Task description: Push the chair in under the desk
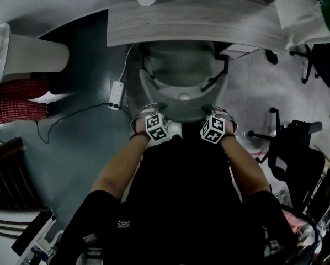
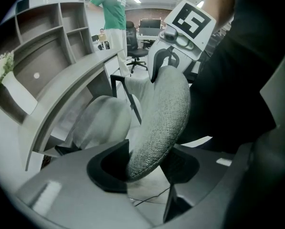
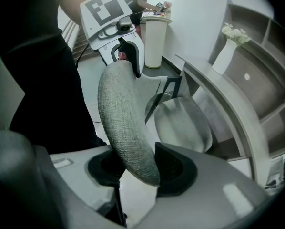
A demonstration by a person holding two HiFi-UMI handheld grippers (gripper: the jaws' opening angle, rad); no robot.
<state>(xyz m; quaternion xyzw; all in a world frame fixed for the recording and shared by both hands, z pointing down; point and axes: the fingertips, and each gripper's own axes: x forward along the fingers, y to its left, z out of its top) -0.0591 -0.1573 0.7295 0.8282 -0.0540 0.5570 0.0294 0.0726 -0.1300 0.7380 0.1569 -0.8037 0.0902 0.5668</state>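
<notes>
Chair (image 1: 182, 79) with seat front at curved bench (image 1: 209, 21) edge, left tool (image 2: 149, 168) and right tool (image 3: 140, 168) each clamped on top edge of grey backrest (image 2: 166, 113), side by side

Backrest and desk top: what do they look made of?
Backrest: grey woven fabric, probably over padding, matte. The coarse weave and rounded edge show it. Desk top: pale grey wood grain, matte, likely laminate rather than solid wood. Streaked grain lines show, but the core is hidden.

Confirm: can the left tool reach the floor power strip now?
Probably not as is: the left tool grips the chair backrest and must release first; the power strip itself lies in the open.
</notes>
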